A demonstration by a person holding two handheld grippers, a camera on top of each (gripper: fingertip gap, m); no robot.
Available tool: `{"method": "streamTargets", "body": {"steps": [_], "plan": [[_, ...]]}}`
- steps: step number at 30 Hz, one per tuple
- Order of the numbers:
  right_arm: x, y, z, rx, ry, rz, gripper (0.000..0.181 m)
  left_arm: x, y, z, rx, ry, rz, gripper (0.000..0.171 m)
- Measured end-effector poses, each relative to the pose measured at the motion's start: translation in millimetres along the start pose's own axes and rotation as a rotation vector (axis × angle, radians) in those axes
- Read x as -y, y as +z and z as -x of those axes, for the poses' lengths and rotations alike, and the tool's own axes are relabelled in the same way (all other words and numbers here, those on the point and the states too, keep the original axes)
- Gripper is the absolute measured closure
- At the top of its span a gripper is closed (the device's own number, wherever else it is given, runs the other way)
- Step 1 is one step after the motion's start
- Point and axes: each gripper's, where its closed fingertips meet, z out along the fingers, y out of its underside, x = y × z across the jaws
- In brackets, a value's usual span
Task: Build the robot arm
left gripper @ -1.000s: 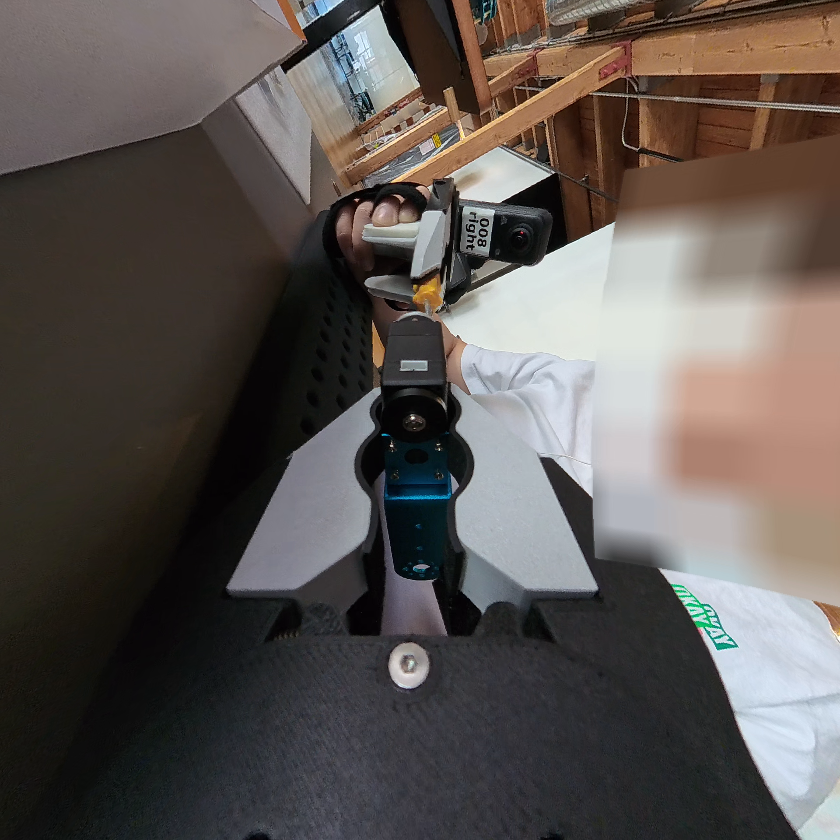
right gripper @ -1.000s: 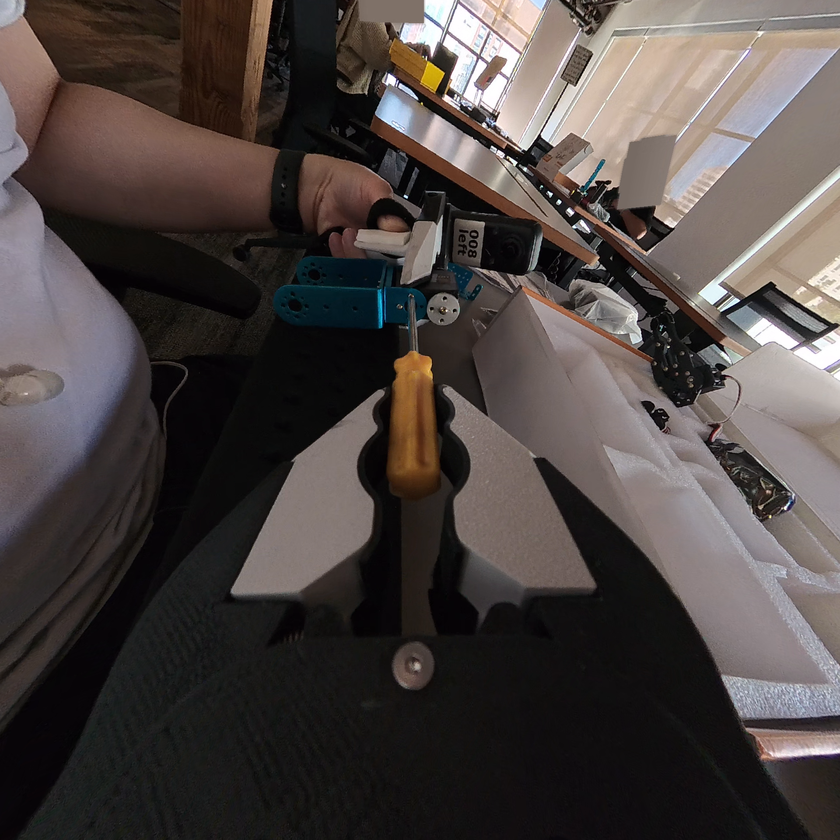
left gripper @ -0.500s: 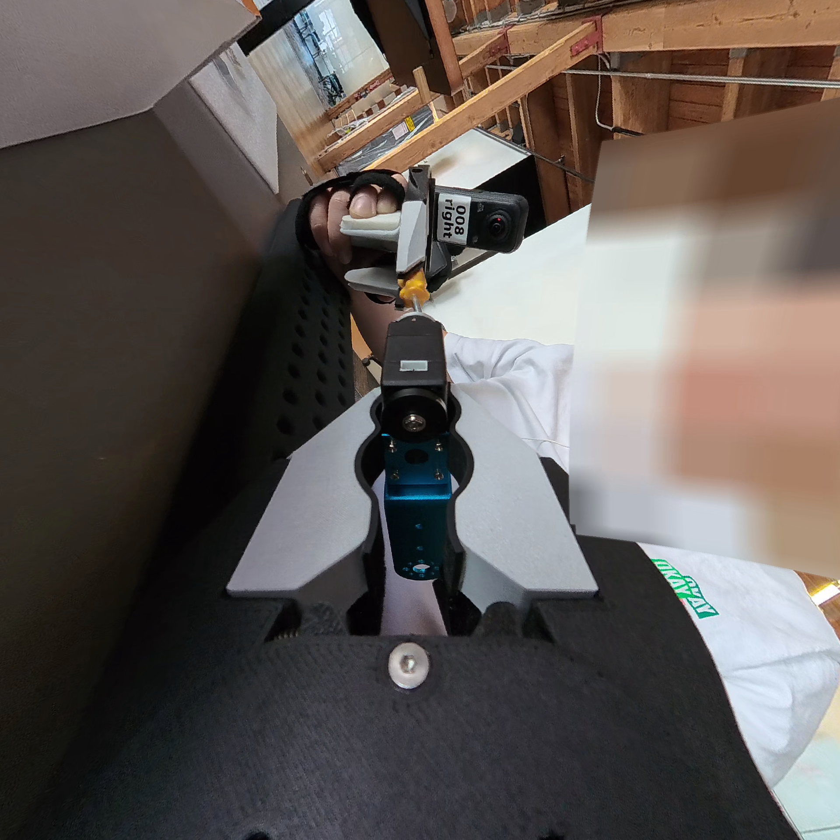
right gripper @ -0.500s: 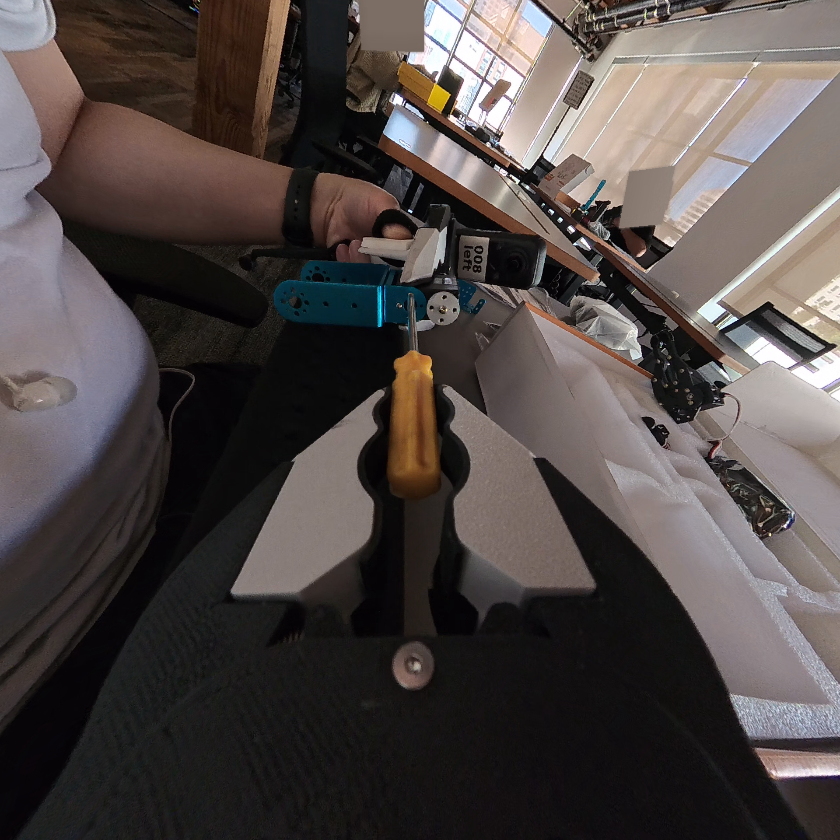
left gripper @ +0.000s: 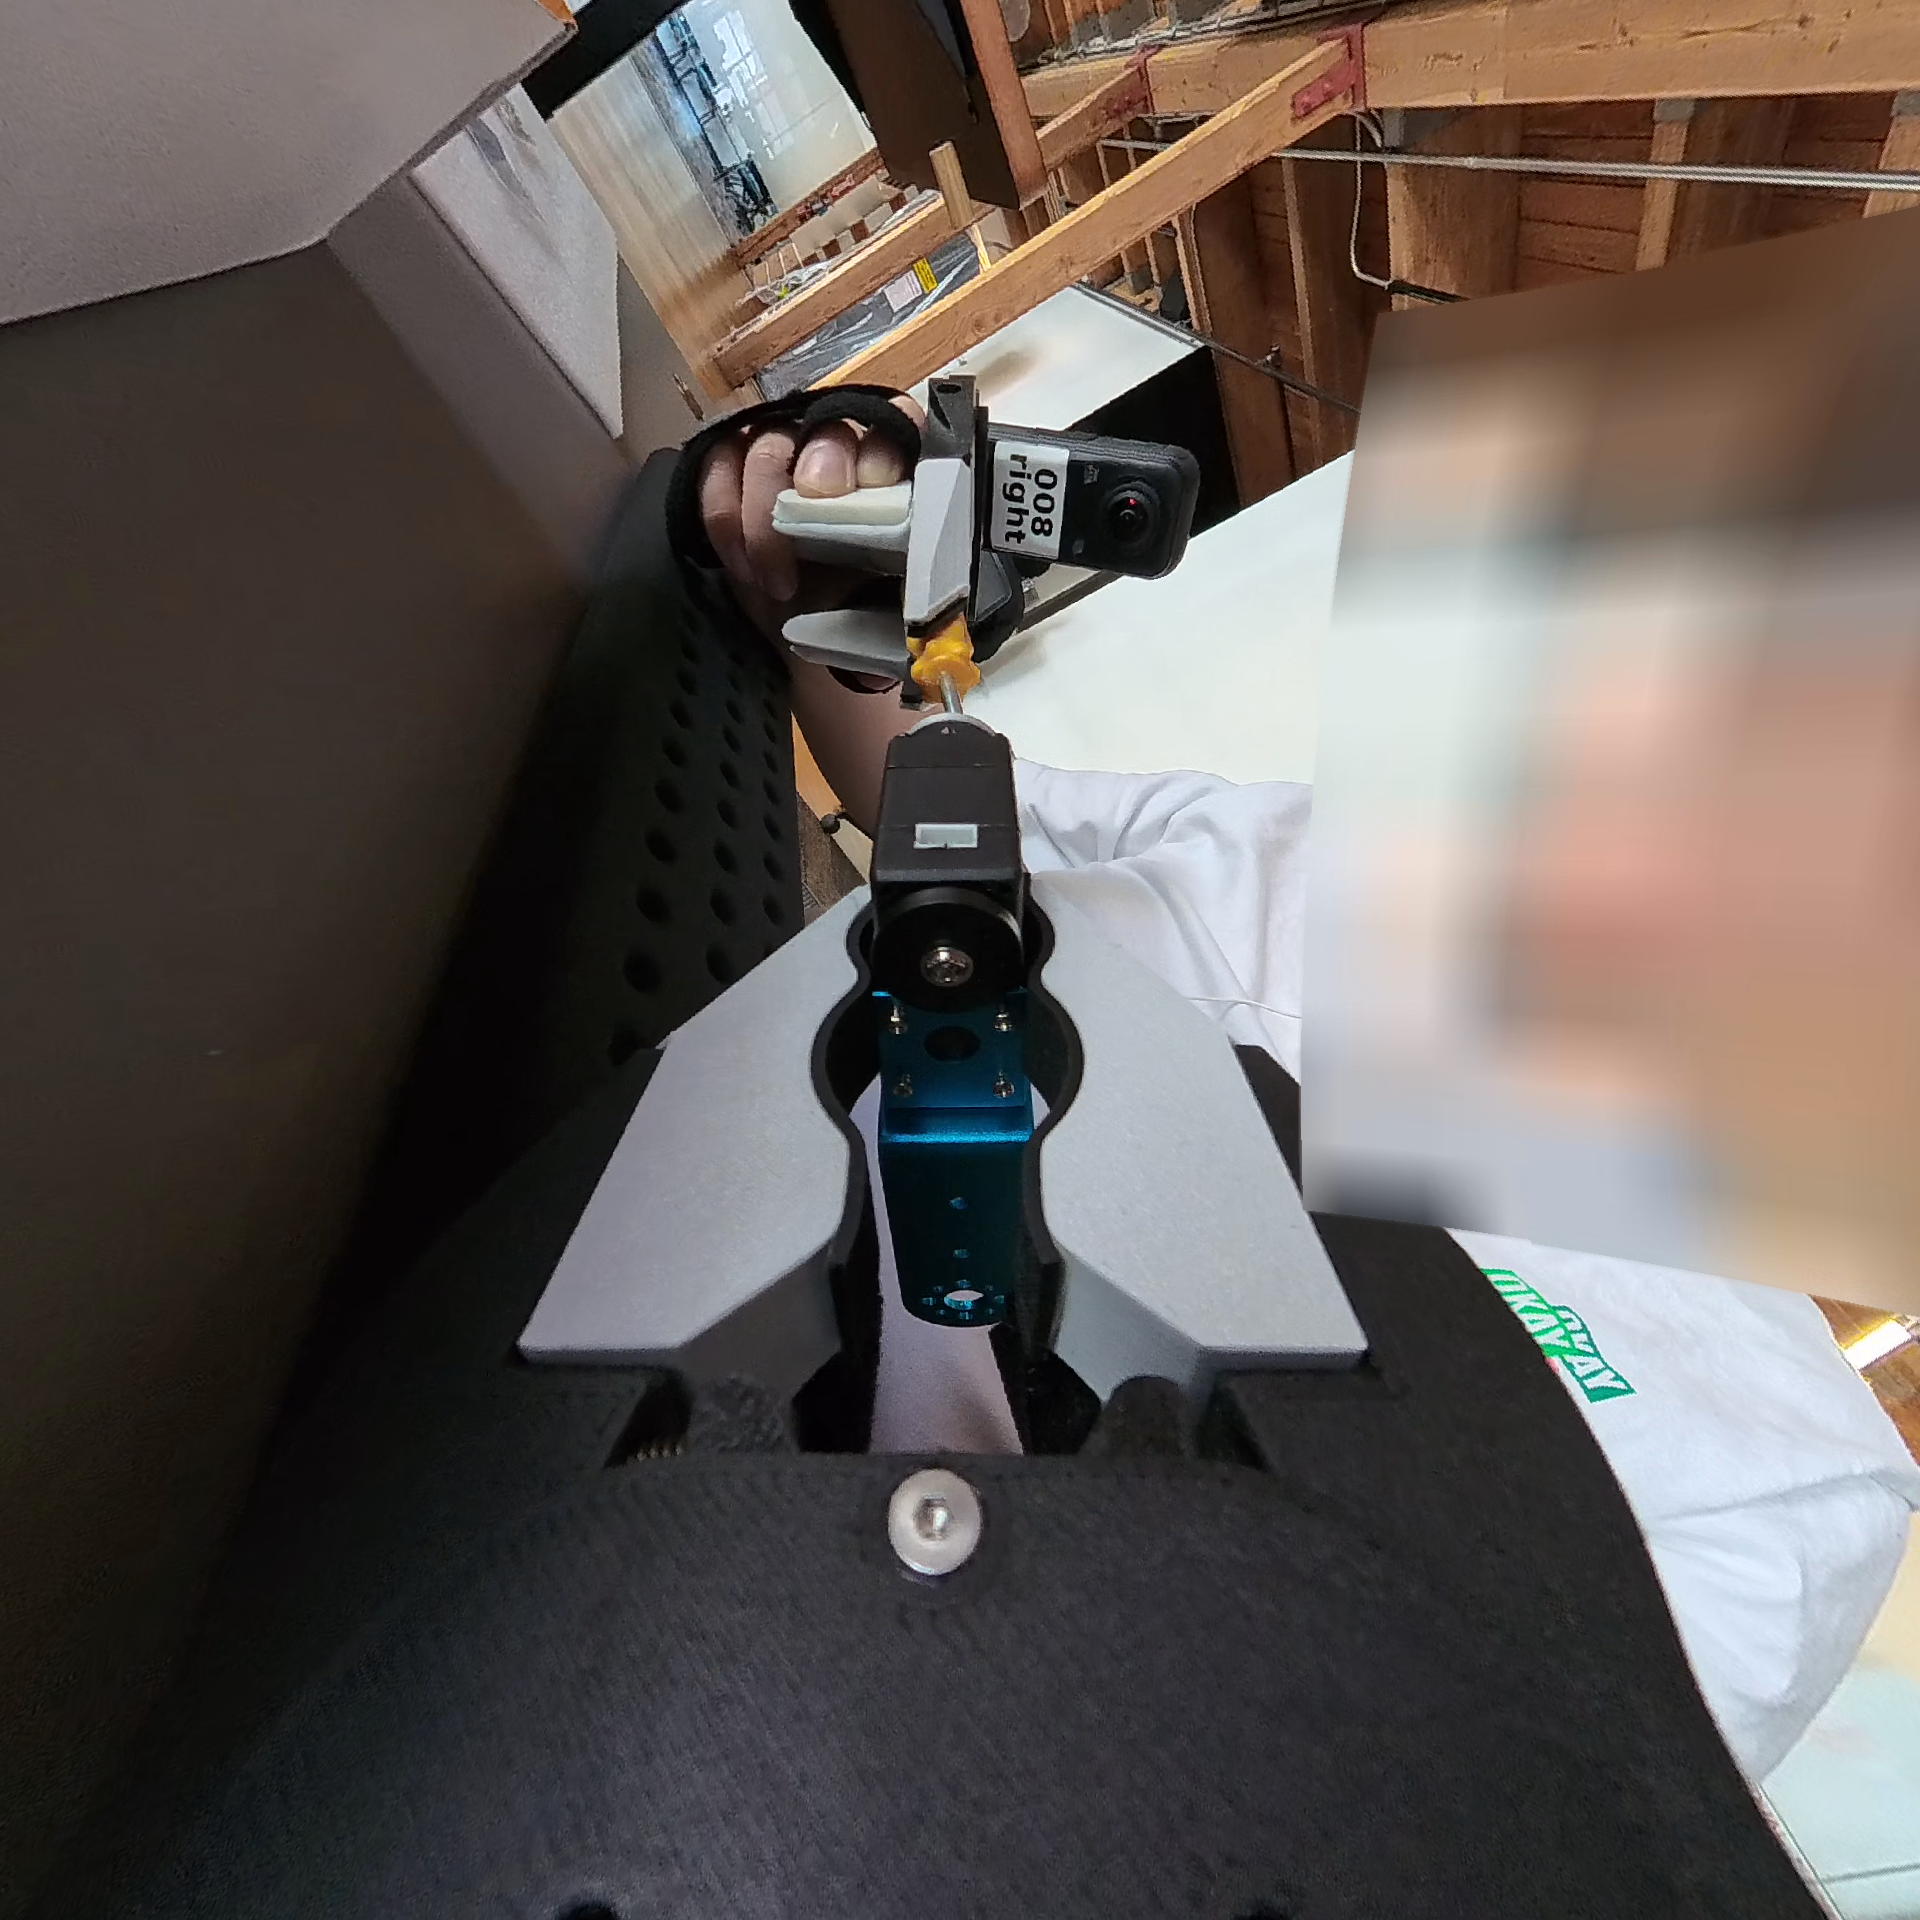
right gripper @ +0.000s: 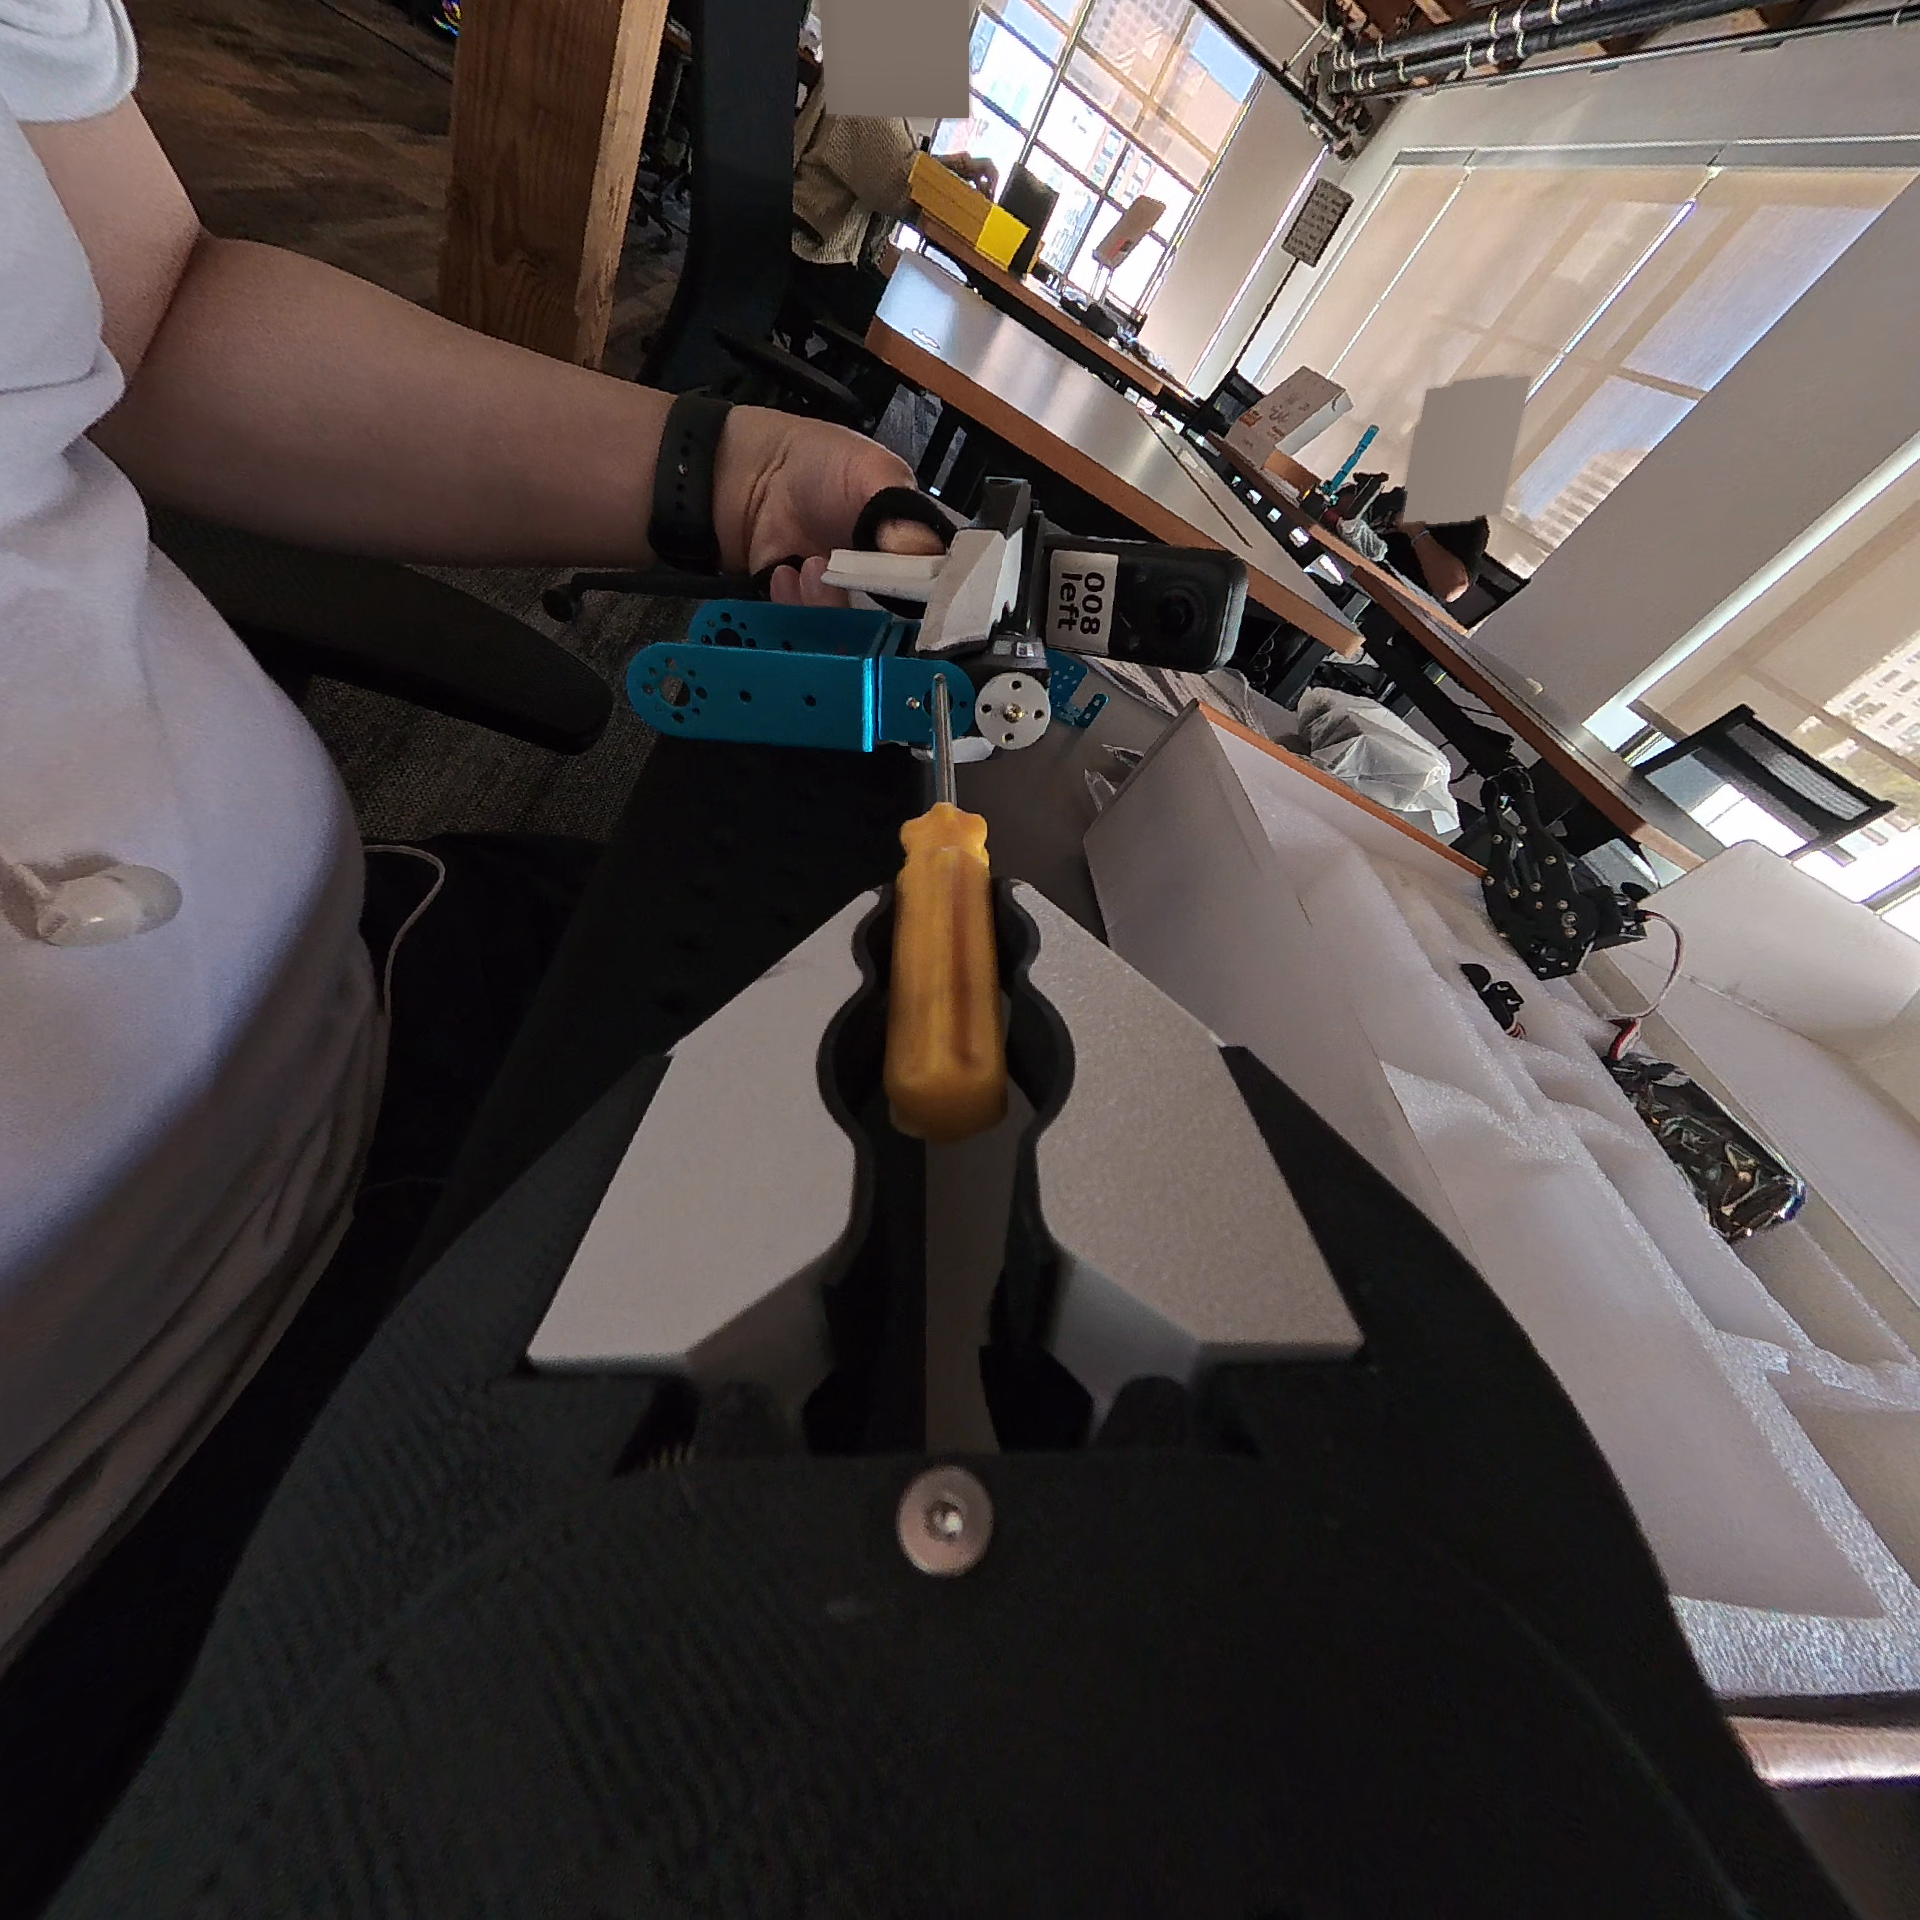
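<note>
The blue metal bracket (left gripper: 956,1174) with a black servo motor (left gripper: 945,862) on its front end is sitting between the two grey fingers of the left hand-held gripper (left gripper: 945,1029), whose jaws are closing narrow around it and holding it in the air. Straight ahead of this gripper, the thin metal shaft of a screwdriver (left gripper: 943,665) is reaching the far end of the servo; whether the tip is touching it I cannot tell.

The right hand-held gripper (right gripper: 943,1008) is holding the yellow handle of the screwdriver (right gripper: 943,997) tightly between its fingers, with the shaft pointing forward. In the right wrist view the shaft is ending at the blue bracket (right gripper: 769,691), just beside a small silver round disc (right gripper: 1013,712) on the side of the part. The left hand-held gripper (right gripper: 971,623) is showing there above the bracket, with a bare hand (right gripper: 821,499) wearing a black wristband (right gripper: 686,478) behind it.

To the right of the right hand-held gripper, an open box with white foam (right gripper: 1558,1195) is lying on the bench, and a small black mechanical part with wires (right gripper: 1548,894) is resting on the foam farther forward. To the left of it, a person in a white shirt (right gripper: 135,831) is sitting close.
</note>
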Motion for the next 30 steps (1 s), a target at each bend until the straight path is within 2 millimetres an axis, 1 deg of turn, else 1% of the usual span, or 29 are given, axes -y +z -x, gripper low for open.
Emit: {"method": "streamTargets", "body": {"steps": [8, 11, 14, 19, 22, 27, 30], "plan": [[0, 0, -1, -0.01, -0.01, 0.005, 0.164, 1, 0, 4, 0.023, -0.008, -0.009, 0.151], [-1, -1, 0, -0.037, -0.075, 0.025, 0.164, 2, -1, 8, 0.042, -0.027, -0.014, 0.151], [-4, -1, 1, -0.063, -0.158, 0.055, 0.165, 3, -1, 17, 0.09, -0.067, -0.016, 0.151], [-2, -1, 0, -0.058, -0.134, 0.038, 0.165, 3, -1, 15, 0.072, -0.069, -0.014, 0.151], [0, -1, 1, -0.042, -0.07, 0.018, 0.164, 3, -1, 17, 0.091, -0.056, -0.015, 0.151], [4, 1, -7, -0.002, 0.195, -0.029, 0.164, 6, -3, 20, 0.142, -0.001, -0.038, 0.151], [4, 2, -12, 0.01, 0.308, -0.032, 0.164, 9, -5, 15, 0.122, 0.024, -0.061, 0.151]]}}
